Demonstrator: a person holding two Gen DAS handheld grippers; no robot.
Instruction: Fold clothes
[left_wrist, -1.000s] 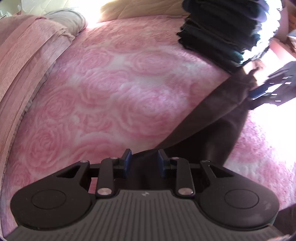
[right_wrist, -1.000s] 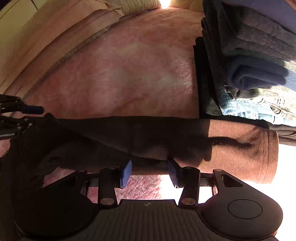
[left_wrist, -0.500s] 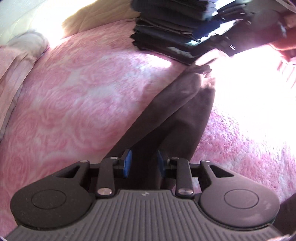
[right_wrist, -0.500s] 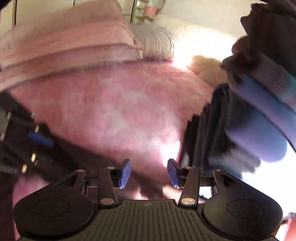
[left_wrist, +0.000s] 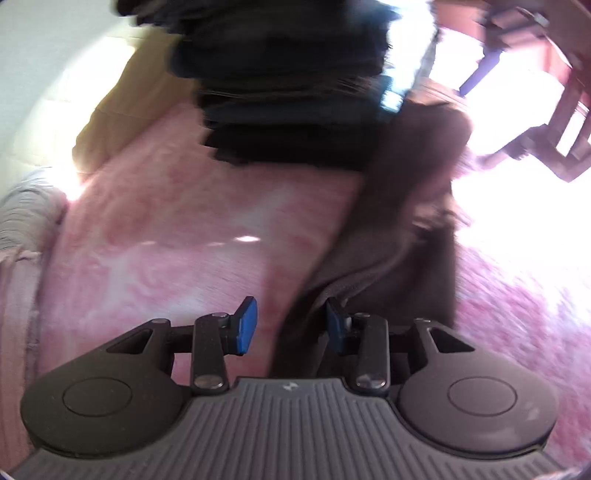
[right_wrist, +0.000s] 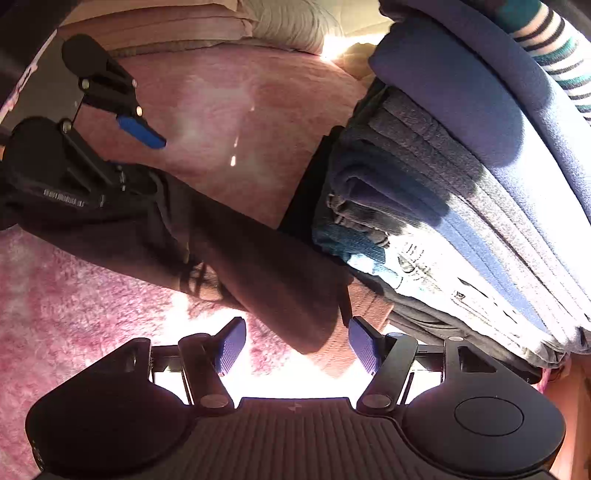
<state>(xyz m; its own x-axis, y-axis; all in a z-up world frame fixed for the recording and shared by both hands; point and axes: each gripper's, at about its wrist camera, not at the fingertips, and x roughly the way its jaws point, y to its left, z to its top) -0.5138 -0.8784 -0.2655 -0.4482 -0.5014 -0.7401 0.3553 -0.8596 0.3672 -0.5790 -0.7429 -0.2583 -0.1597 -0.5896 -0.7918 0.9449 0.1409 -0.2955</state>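
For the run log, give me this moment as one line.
left gripper: open, brown garment loose between fingers | right gripper: open over garment end | garment: on pink blanket, beside folded stack

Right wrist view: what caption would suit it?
Open right gripper above a folded brown garment beside a stack of folded clothes.

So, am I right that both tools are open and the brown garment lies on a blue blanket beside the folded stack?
Not quite: the blanket is pink, as the right wrist view shows. Both tools, left and right, are open, and the brown garment lies beside the folded stack.
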